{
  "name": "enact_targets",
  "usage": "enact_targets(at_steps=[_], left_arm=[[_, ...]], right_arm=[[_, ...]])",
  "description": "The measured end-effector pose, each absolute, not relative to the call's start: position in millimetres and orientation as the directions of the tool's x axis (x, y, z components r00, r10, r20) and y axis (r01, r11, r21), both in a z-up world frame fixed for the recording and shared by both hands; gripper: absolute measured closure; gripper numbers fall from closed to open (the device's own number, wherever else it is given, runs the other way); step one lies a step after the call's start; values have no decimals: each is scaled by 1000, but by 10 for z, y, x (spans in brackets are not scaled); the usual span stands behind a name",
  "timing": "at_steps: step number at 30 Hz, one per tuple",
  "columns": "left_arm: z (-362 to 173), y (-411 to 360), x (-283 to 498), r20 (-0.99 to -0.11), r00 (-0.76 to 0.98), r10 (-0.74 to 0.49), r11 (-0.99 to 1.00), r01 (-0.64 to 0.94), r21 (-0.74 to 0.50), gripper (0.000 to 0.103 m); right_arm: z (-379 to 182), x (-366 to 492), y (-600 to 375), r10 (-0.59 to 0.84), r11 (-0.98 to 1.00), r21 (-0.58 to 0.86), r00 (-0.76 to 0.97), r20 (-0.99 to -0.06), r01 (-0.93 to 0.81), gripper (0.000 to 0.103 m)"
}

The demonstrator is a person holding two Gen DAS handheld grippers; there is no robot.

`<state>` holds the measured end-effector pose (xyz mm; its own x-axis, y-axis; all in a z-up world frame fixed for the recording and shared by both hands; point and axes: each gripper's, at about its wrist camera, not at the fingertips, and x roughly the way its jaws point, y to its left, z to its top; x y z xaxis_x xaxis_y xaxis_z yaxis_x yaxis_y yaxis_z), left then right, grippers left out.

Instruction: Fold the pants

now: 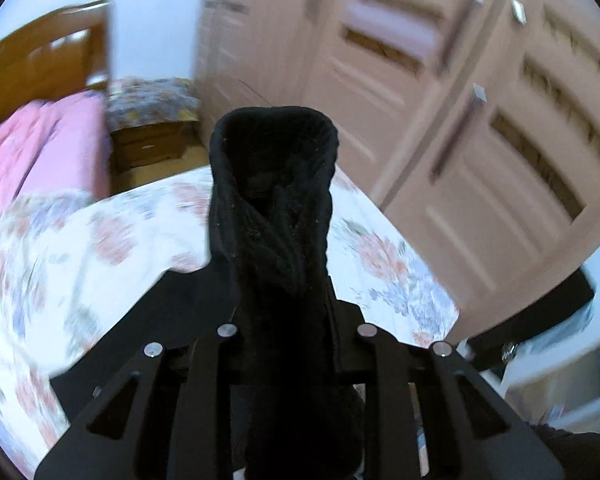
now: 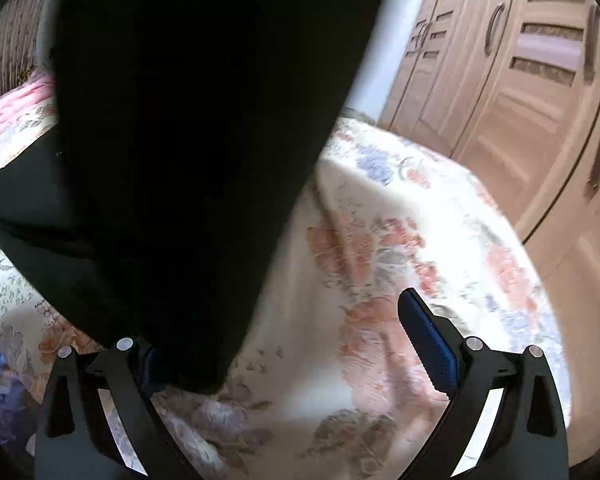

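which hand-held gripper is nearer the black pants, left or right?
Left. The left hand-held gripper is shut on a bunch of the black pants; the right hand-held gripper is open, with the cloth hanging beside it.

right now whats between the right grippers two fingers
Mostly bare floral bedspread shows between the open right gripper fingers in the right wrist view; the black pants hang over its left finger.

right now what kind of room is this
Most likely a bedroom: a bed with a floral bedspread, a louvred wooden wardrobe beside it, and a wooden headboard behind pink bedding.
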<state>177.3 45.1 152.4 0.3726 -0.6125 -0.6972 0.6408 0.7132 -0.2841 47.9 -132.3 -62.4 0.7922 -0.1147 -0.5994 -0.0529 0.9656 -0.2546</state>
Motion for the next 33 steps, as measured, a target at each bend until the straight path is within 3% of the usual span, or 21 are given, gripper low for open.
enact_targets(at_steps=[4,7,10,11,13,20,25,26,28,31,33], left_arm=[[990,1813,1816,-605,439,-664,743,481,-466,81],[89,2627,1796,-586,456,-670,736,304,-606,81],[-808,2977,1729,-575,447,-685,697,170,-697,80],[-979,3032,1692,-532,464,-709,660,168,-733,80],[-956,3077,1620,-465,504,-727,624,205,-754,80],[-259,2916,1409,-469,581,-666,714,313,-626,82],[-840,3054,1577,-541,541,-644,719,188,-669,81],[-917,3076,1601,-519,543,-660,696,182,-695,80],[-847,3115,1535,-477,568,-671,668,183,-721,81],[-530,3035,1411,-495,623,-605,744,221,-631,83],[-569,3071,1435,-501,607,-617,731,206,-650,83]], right_arm=[[-610,416,-1205,-127,950,-307,820,-559,-63,8],[-702,424,-1195,-124,943,-320,797,-591,-91,8],[-676,414,-1191,-133,939,-333,797,-589,-89,5],[-695,481,-1122,-132,939,-332,797,-590,-91,5],[-690,481,-1114,-136,937,-338,795,-591,-90,5],[-697,479,-1076,-139,937,-337,786,-602,-93,5],[-762,514,-1024,-128,927,-356,787,-603,-122,5],[-761,521,-1036,-126,928,-352,783,-609,-124,5],[-733,516,-1017,-146,920,-374,782,-606,-118,5],[-732,505,-999,-173,910,-403,790,-588,-100,5],[-745,512,-1009,-171,912,-398,790,-589,-99,5]])
